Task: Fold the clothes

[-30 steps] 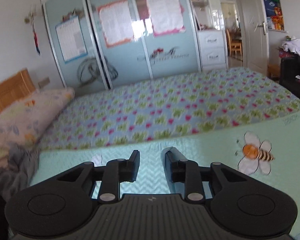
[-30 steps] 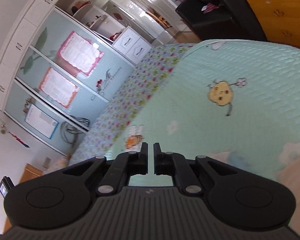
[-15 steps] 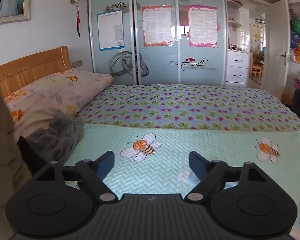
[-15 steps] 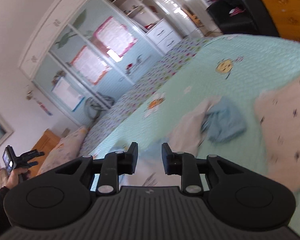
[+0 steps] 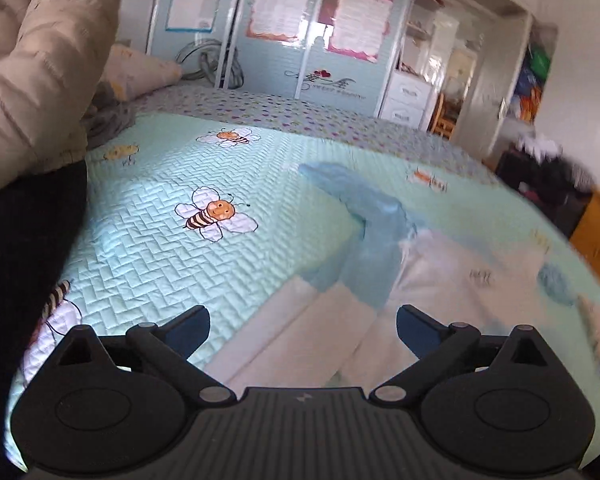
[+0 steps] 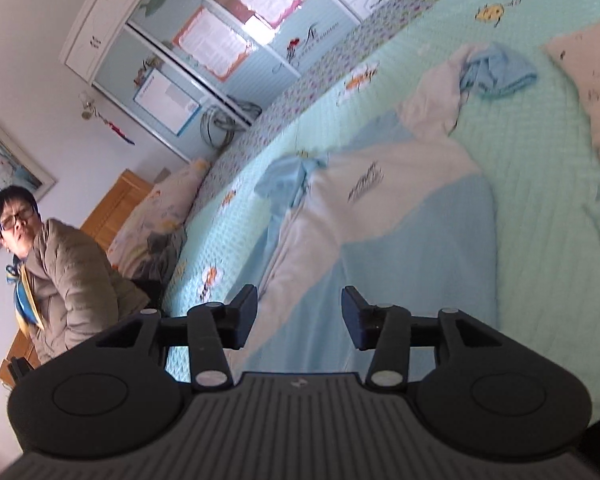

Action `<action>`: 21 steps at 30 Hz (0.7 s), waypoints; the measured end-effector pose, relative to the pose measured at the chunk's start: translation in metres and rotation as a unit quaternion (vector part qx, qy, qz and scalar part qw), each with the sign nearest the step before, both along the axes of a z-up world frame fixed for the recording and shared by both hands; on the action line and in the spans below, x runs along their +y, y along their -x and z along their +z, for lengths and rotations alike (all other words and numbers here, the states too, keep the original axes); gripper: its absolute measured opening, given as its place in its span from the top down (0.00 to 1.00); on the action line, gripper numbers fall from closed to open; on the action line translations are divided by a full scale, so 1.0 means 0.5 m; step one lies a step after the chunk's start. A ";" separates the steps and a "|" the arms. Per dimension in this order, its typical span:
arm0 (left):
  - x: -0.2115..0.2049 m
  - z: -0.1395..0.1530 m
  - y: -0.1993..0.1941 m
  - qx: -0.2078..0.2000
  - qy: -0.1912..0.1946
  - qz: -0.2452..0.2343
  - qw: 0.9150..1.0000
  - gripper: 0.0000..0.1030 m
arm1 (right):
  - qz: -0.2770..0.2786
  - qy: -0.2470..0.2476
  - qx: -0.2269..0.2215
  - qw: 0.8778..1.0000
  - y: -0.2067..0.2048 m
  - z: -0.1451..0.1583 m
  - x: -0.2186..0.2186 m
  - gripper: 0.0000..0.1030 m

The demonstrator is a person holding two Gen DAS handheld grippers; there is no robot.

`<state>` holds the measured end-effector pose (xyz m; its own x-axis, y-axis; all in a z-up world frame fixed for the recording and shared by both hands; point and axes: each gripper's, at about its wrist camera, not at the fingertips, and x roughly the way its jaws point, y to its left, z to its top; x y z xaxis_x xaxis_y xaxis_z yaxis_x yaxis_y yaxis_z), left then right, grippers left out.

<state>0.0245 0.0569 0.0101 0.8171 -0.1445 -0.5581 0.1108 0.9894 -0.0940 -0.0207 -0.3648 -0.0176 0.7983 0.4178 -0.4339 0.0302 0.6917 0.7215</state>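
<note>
Left gripper (image 5: 303, 326) jaws opening, spread wide, nothing pinched; white-and-blue garment (image 5: 364, 280) lies on the quilt (image 5: 148, 208) just ahead and below. Right gripper (image 6: 299, 316) jaws opening, partly spread, empty; same garment (image 6: 380, 208) lies flat right in front. Person's puffy sleeve (image 5: 36, 52) at left.

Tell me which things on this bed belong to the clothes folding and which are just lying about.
For the job:
- white and light-blue garment spread on the bed
- crumpled light-blue and white garment
- beige speckled garment

Lying about:
- mint quilted bee-print bedspread
- floral pillow
- grey bundle of cloth
</note>
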 end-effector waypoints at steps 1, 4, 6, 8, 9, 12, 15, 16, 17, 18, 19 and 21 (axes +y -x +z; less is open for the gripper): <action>-0.031 -0.009 0.001 -0.014 -0.056 -0.015 0.998 0.03 | 0.002 -0.003 0.003 1.000 0.004 -0.003 0.008 0.53; -0.117 -0.039 0.001 -0.052 -0.231 -0.051 0.970 0.03 | 0.010 0.009 0.000 1.000 0.027 -0.007 0.035 0.53; -0.156 -0.059 -0.019 -0.059 -0.288 -0.066 0.954 0.01 | 0.013 0.028 -0.004 1.000 0.044 -0.009 0.048 0.53; -0.186 -0.077 -0.045 -0.057 -0.321 -0.077 0.942 0.01 | 0.015 0.041 -0.001 0.999 0.056 -0.016 0.053 0.53; -0.199 -0.083 -0.059 -0.056 -0.325 -0.079 0.941 0.01 | 0.016 0.040 0.003 0.999 0.060 -0.023 0.051 0.53; -0.238 -0.097 -0.102 -0.045 -0.330 -0.097 0.938 0.01 | 0.015 0.036 0.015 0.999 0.067 -0.043 0.041 0.53; -0.266 -0.116 -0.138 -0.018 -0.325 -0.120 0.938 0.02 | 0.010 0.029 0.023 0.999 0.069 -0.065 0.027 0.53; -0.269 -0.123 -0.152 -0.003 -0.318 -0.126 0.940 0.04 | 0.007 0.026 0.025 0.999 0.068 -0.073 0.021 0.53; -0.269 -0.130 -0.166 0.014 -0.309 -0.129 0.942 0.12 | 0.006 0.021 0.028 0.999 0.066 -0.079 0.015 0.53; -0.269 -0.139 -0.180 0.034 -0.298 -0.132 0.945 0.23 | 0.004 0.017 0.030 0.999 0.063 -0.087 0.009 0.53; -0.264 -0.146 -0.194 0.052 -0.285 -0.133 0.948 0.30 | 0.002 0.012 0.033 0.999 0.060 -0.095 0.003 0.53; -0.252 -0.155 -0.219 0.083 -0.257 -0.129 0.954 0.58 | 0.001 0.004 0.038 0.999 0.053 -0.109 -0.006 0.53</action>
